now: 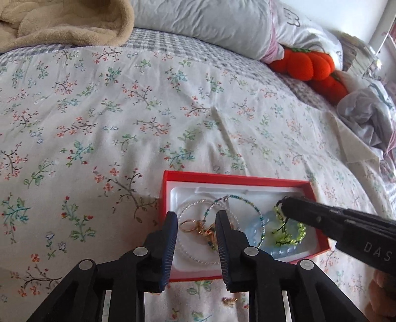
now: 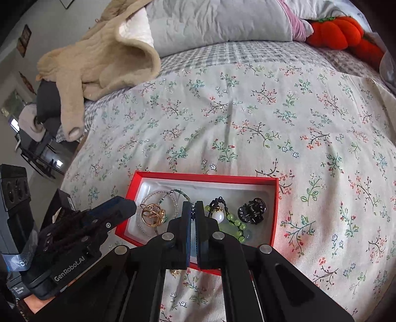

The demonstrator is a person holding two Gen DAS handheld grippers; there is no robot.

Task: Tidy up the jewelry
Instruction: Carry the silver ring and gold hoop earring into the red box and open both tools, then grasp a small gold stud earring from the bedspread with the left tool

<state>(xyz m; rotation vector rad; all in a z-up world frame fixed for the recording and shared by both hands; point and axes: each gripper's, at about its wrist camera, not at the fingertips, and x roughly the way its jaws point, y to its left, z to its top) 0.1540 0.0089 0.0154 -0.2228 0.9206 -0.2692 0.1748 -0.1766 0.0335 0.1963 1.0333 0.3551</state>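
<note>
A red jewelry box [image 1: 236, 177] [image 2: 208, 176] with a white liner lies on the flowered bedspread. Inside are a gold keyring [image 2: 153, 215], clear and teal beaded bracelets [image 1: 195, 210], a black hair claw [image 2: 252, 211] and a green bead bracelet with a white pendant [image 2: 219, 215] [image 1: 289, 232]. My left gripper [image 1: 196, 218] is open above the box's left part. My right gripper [image 2: 193, 210] [image 1: 284, 201] is shut on the dark cord of the green bead bracelet, over the box.
A small gold piece [image 2: 175, 272] [image 1: 229, 301] lies on the bedspread just in front of the box. A beige blanket [image 2: 104, 57], grey pillows [image 1: 203, 22] and an orange plush pumpkin [image 1: 309, 64] lie at the far side of the bed.
</note>
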